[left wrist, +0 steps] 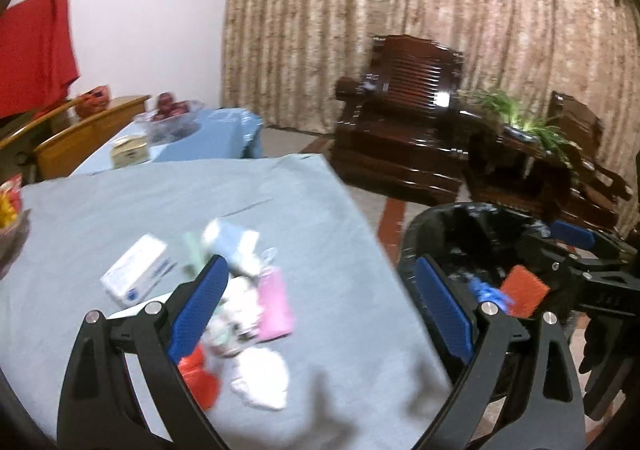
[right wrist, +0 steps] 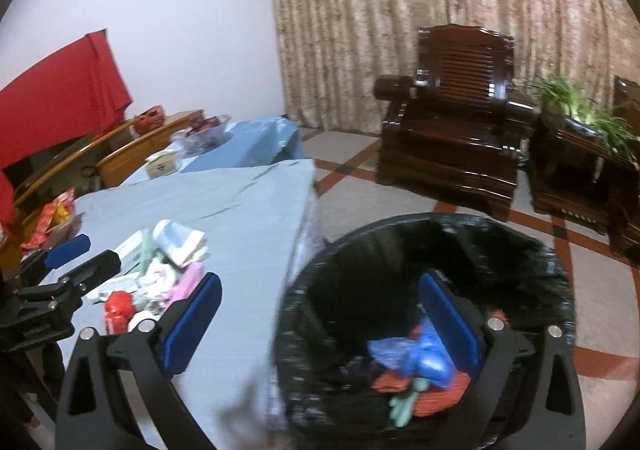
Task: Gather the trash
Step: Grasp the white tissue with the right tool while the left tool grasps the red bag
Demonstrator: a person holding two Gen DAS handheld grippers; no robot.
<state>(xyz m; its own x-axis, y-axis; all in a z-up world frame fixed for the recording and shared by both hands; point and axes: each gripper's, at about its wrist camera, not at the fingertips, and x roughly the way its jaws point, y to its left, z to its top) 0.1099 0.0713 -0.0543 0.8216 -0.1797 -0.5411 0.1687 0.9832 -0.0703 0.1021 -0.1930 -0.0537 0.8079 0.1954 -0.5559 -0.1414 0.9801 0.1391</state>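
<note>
A heap of trash lies on the blue tablecloth (left wrist: 120, 210): a white box (left wrist: 136, 274), a pink packet (left wrist: 274, 308), crumpled white tissue (left wrist: 264, 378), a red wrapper (left wrist: 198, 374) and a pale blue packet (left wrist: 232, 242). My left gripper (left wrist: 320, 282) hangs open over the heap with nothing between its fingers. Off the table's right edge stands a bin with a black liner (right wrist: 440, 220), holding a blue bag (right wrist: 420, 354), a green scrap (right wrist: 404, 402) and a red piece (right wrist: 432, 386). Above the bin's mouth my right gripper (right wrist: 320, 290) is open and empty.
A dark wooden armchair (right wrist: 452, 138) and a side table with a green plant (right wrist: 580, 106) stand on the tiled floor beyond the bin. A second blue-covered table (left wrist: 224, 130) carries a fruit bowl (left wrist: 172, 118) and a small box (left wrist: 130, 152). Snack packets (right wrist: 52, 222) lie at the table's left edge.
</note>
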